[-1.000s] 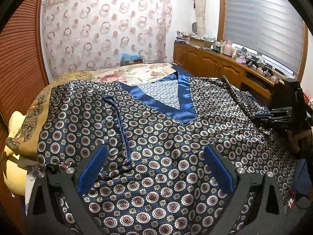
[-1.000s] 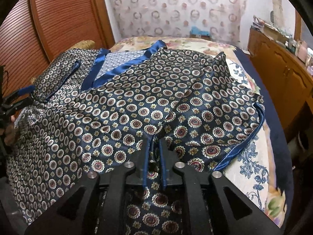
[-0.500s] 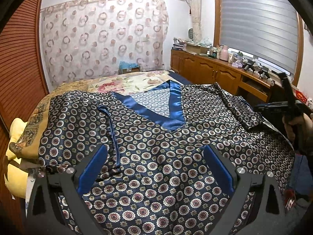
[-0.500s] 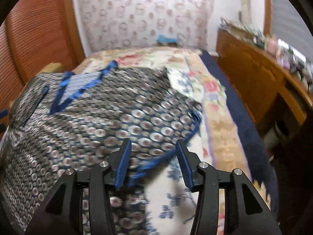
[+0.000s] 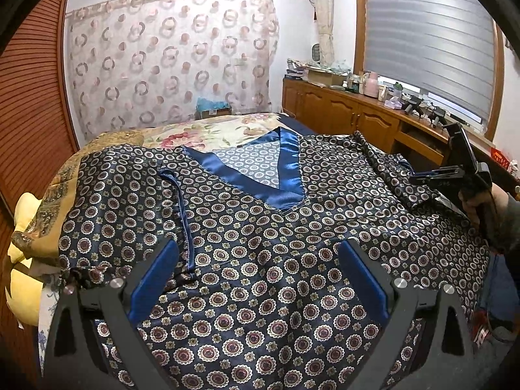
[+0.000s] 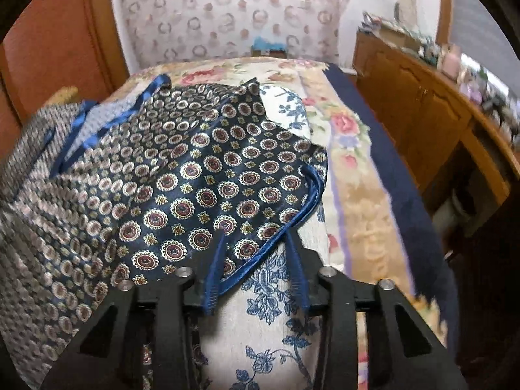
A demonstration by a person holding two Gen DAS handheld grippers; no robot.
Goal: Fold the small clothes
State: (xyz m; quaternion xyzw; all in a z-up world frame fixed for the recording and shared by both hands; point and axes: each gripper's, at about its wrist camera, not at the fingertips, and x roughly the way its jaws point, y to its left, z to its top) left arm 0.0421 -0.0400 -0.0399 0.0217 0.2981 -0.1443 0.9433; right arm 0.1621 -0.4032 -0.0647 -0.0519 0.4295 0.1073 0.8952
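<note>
A navy satin top (image 5: 260, 214) with round medallions and a shiny blue V-neck trim (image 5: 286, 175) lies spread front-up on the bed. My left gripper (image 5: 258, 247) hovers open over its lower front, with nothing between the blue pads. My right gripper (image 6: 256, 234) sits at the garment's right sleeve (image 6: 260, 195). Its jaws are closing, with the sleeve's blue hem (image 6: 302, 214) between the fingers and the pads still apart from it. In the left wrist view, the right gripper (image 5: 422, 178) and the hand holding it show at the garment's right edge.
The bed cover (image 6: 286, 292) is cream with blue flowers. A wooden cabinet (image 6: 406, 107) with clutter on top runs along the right, close to the bed. A wooden slatted door (image 5: 29, 104) stands left, and a yellow pillow (image 5: 22, 279) lies at the bed's left edge.
My right gripper let go of the fabric it pinched, moved right to the sleeve's hem, opened wide and has narrowed around the hem. My left gripper stayed open over the front.
</note>
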